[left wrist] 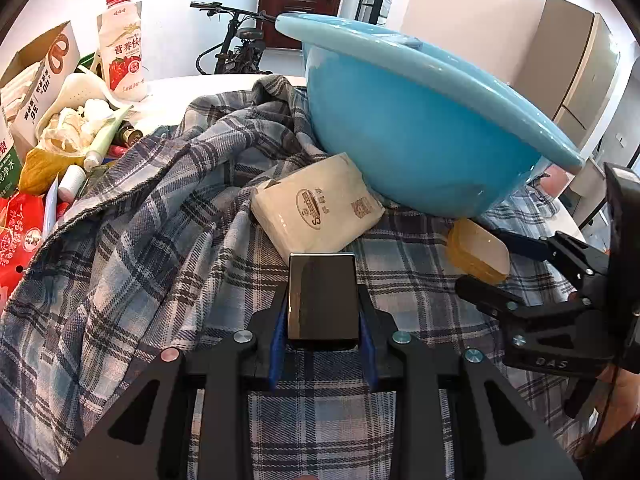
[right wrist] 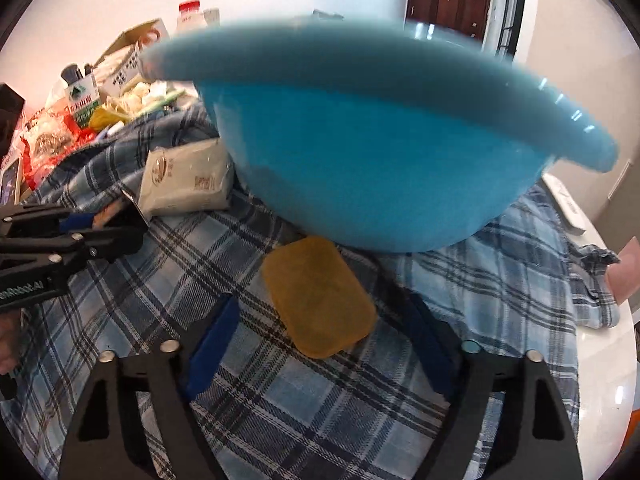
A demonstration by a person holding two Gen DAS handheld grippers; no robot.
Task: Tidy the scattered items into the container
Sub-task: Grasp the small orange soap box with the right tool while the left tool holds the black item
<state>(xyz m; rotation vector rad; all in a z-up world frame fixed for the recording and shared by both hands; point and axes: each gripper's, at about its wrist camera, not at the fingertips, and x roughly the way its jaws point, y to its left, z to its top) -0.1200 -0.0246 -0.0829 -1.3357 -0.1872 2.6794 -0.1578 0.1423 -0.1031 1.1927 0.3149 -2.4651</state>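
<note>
A blue plastic basin stands on a plaid shirt; it also fills the right wrist view. My left gripper is shut on a dark shiny rectangular box, held just above the shirt in front of a white tissue pack. My right gripper is open, its fingers on either side of a yellow soap bar lying by the basin's base. The soap also shows in the left wrist view, between the right gripper's fingers. The tissue pack also shows in the right wrist view.
A clutter pile sits at the left: a milk drink bottle, a cardboard box, tubes, and red packaging. The white table edge runs along the right. A bicycle stands behind.
</note>
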